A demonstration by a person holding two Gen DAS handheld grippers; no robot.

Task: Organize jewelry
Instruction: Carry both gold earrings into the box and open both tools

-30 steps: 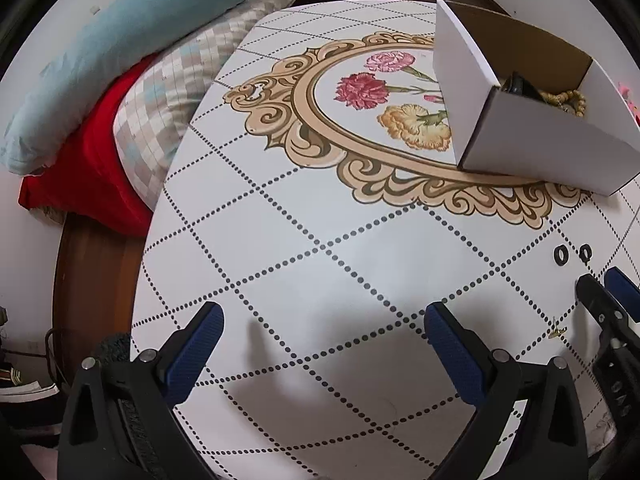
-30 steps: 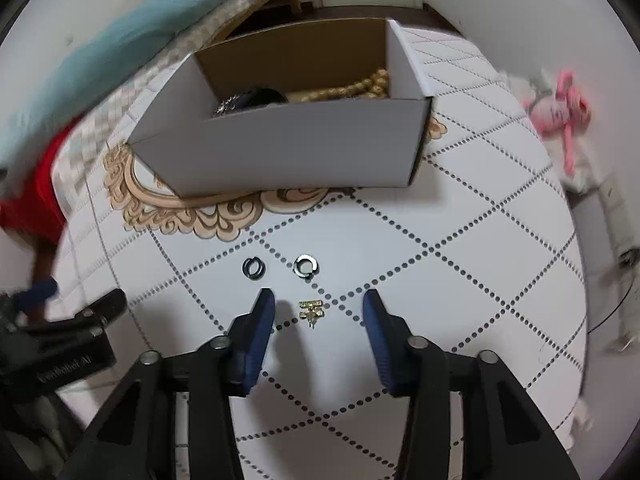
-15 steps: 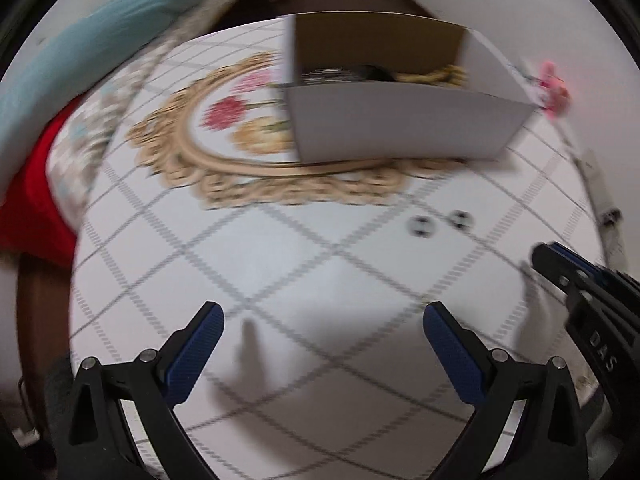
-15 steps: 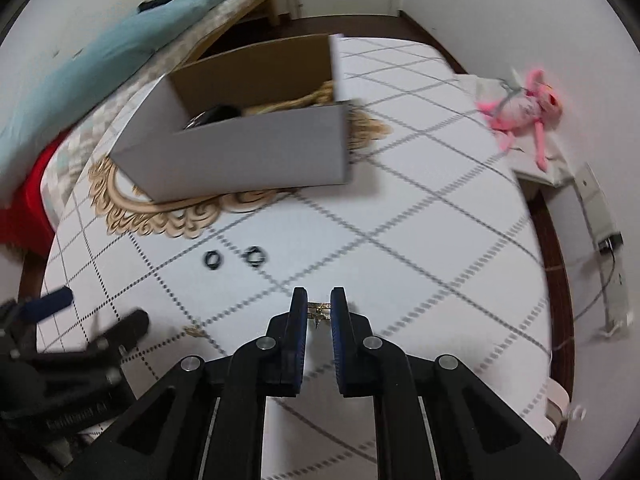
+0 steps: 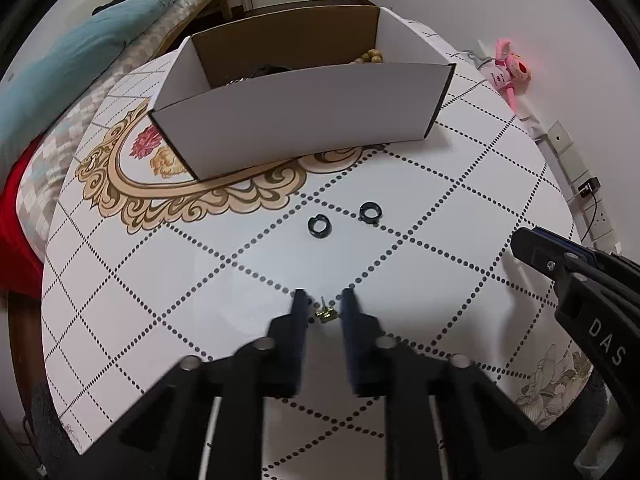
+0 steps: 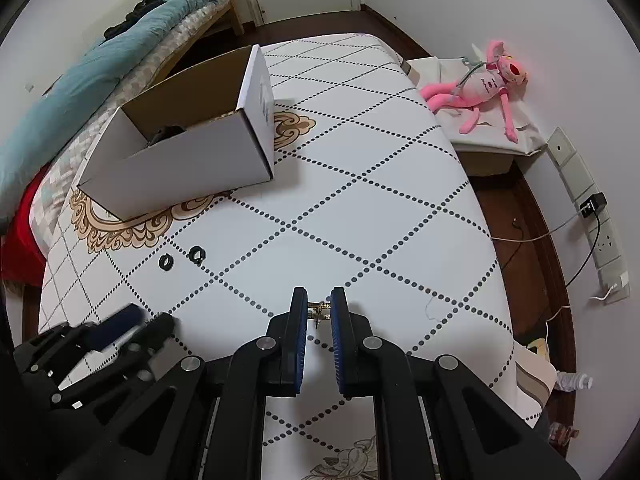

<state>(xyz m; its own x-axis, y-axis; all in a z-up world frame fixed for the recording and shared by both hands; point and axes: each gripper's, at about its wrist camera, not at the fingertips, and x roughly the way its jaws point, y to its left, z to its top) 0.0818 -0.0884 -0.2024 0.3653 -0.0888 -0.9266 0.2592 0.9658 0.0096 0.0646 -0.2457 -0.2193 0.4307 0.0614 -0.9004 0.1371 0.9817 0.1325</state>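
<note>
My left gripper (image 5: 323,300) has closed around a small gold earring (image 5: 325,313) lying on the patterned table; the pads sit close on either side of it. My right gripper (image 6: 319,299) is shut on a second gold earring (image 6: 319,307) and holds it just above the table. Two black rings (image 5: 319,226) (image 5: 370,212) lie side by side beyond my left gripper; they also show in the right wrist view (image 6: 166,261) (image 6: 197,255). A white cardboard box (image 5: 304,108) holding beads and dark jewelry stands behind them.
The round table (image 6: 360,184) has a dotted diamond pattern and a floral medallion (image 5: 132,184) under the box. A bed with blue and checked bedding (image 5: 60,60) is at the left. A pink plush toy (image 6: 484,84) lies on a low stand at the right.
My left gripper swung right, came down over a gold earring and closed from wide open. My right gripper closed on the other earring and carried it right, away from the black rings.
</note>
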